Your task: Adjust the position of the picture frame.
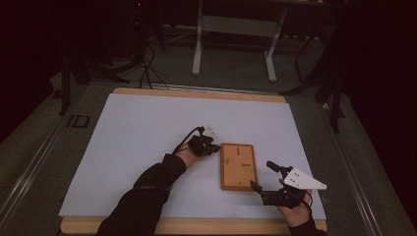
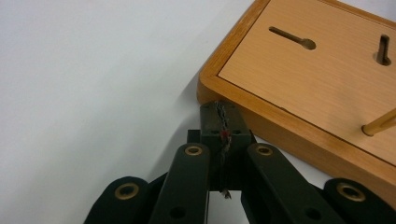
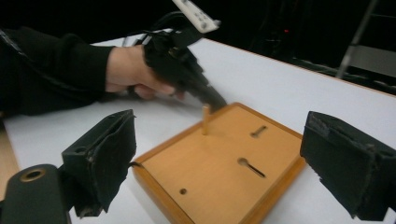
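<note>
White table [image 1: 147,128] | wooden board [image 1: 238,166] between claws | left claw [image 1: 215,148] closed, touching edge

A tan wooden board [image 1: 238,166] with darker orange-brown rim lies on a white table cover [image 1: 147,132]; black grippers.

A wooden board [image 1: 238,166] lay flat on the white table cover, toward the near right of it, a light panel set in a darker raised rim. Its face carried two keyhole-shaped slots [image 3: 251,167], one small round hole [image 3: 183,191] near a corner, and a thin wooden peg [image 3: 205,120] standing upright near one edge. The board's long sides ran away from the person.
</note>
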Demonstrator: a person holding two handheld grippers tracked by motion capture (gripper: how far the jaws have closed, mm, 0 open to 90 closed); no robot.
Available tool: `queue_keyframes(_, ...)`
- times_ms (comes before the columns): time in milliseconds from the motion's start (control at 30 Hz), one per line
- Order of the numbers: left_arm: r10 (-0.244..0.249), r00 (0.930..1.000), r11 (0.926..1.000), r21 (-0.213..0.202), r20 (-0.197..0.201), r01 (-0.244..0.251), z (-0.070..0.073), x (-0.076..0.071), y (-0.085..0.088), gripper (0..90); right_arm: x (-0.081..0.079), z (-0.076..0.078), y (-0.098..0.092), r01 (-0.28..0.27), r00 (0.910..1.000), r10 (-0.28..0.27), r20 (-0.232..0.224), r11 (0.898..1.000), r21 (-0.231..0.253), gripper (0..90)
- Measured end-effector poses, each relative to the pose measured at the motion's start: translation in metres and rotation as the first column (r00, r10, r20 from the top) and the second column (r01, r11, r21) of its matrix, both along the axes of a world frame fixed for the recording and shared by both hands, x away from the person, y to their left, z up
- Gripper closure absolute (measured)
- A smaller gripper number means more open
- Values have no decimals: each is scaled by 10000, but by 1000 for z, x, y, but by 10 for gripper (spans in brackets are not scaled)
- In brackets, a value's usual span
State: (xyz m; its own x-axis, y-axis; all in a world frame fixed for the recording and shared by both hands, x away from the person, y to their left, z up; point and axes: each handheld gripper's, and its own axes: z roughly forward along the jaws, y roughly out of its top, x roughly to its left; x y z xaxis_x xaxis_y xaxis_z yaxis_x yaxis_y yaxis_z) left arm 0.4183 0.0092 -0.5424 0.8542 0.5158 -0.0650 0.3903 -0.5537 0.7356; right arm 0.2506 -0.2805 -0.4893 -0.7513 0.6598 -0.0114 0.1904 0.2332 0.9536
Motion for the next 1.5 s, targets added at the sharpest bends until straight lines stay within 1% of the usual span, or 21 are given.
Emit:
queue_keyframes(67, -43, 10000, 10000, -13, 30, 43, 0, 1, -3, 900, -1, 0, 2, 84, 9999, -81, 135, 9998, -198, 102)
queue_keyframes(333, -228, 9996, 9997, 9, 151, 228, -1, 1, -12, 900, -1, -1, 3, -151, 9999, 151, -5, 9997, -170, 102)
queue_keyframes(467, -322, 9993, 9995, -4, 211, 322, 0, -2, -9, 900, -1, -1, 3, -185, 9998, 185, -37, 9997, -144, 103)
queue_keyframes(633, -349, 9990, 9955, -872, 269, 371, 8, -9, 8, 898, 4, -3, 2, -164, 9995, 148, -269, 9979, -633, 146)
queue_keyframes(733, -442, 9987, 9914, -1222, 251, 470, 13, -15, 18, 869, 9, -3, -5, -167, 9986, 136, -519, 9981, -597, 291)
queue_keyframes(767, -442, 9988, 9906, -1286, 221, 467, 14, -17, 21, 869, 9, -3, -5, -167, 9986, 136, -519, 9981, -597, 291)
queue_keyframes(800, -503, 9985, 9900, -1312, 194, 524, 15, -20, 23, 844, 10, -2, -9, -265, 9985, 226, -504, 9965, -789, 394)
queue_keyframes(833, -629, 9978, 9886, -1360, 197, 650, 16, -23, 25, 844, 10, -2, -9, -265, 9985, 226, -504, 9965, -789, 394)
queue_keyframes(867, -707, 9972, 9875, -1393, 234, 733, 18, -26, 27, 798, 12, -5, -14, -419, 9965, 347, -757, 9946, -947, 459)
queue_keyframes(900, -720, 9972, 9862, -1478, 222, 745, 19, -29, 28, 798, 12, -5, -14, -419, 9965, 347, -757, 9946, -947, 459)
queue_keyframes(933, -768, 9968, 9839, -1600, 204, 791, 21, -31, 30, 797, 13, -7, -16, -420, 9967, 344, -733, 9936, -1045, 504)
queue_keyframes(967, -837, 9962, 9818, -1692, 239, 865, 23, -34, 31, 742, 14, -11, -20, -647, 9936, 537, -992, 9917, -1109, 552)
queue_keyframes(1000, -826, 9963, 9809, -1746, 250, 857, 25, -36, 33, 731, 15, -12, -21, -660, 9931, 539, -1045, 9911, -1159, 592)
queue_keyframes(1067, -828, 9960, 9776, -1915, 331, 876, 28, -41, 34, 727, 15, -13, -22, -823, 9907, 682, -1176, 9894, -1193, 620)
queue_keyframes(1100, -757, 9961, 9784, -1896, 445, 828, 30, -44, 35, 679, 15, -14, -23, -901, 9895, 741, -1241, 9876, -1287, 622)
queue_keyframes(1133, -713, 9961, 9776, -1944, 515, 800, 32, -48, 36, 631, 16, -16, -25, -1027, 9863, 826, -1431, 9849, -1393, 679)
queue_keyframes(1267, -691, 9961, 9765, -2007, 547, 788, 34, -51, 37, 569, 17, -19, -27, -1028, 9848, 784, -1552, 9824, -1558, 713)
queue_keyframes(1300, -677, 9961, 9757, -2050, 559, 778, 35, -53, 38, 569, 18, -21, -28, -1163, 9811, 892, -1719, 9811, -1546, 778)
queue_keyframes(1367, -728, 9960, 9736, -2131, 519, 822, 36, -56, 40, 494, 20, -24, -31, -1364, 9735, 1023, -2047, 9777, -1599, 880)
queue_keyframes(1433, -782, 9962, 9709, -2241, 379, 848, 36, -59, 41, 411, 22, -26, -32, -1468, 9676, 1075, -2282, 9757, -1628, 895)
queue_keyframes(1500, -894, 9952, 9696, -2250, 404, 963, 36, -62, 42, 376, 24, -29, -34, -1632, 9592, 1224, -2548, 9758, -1456, 896)
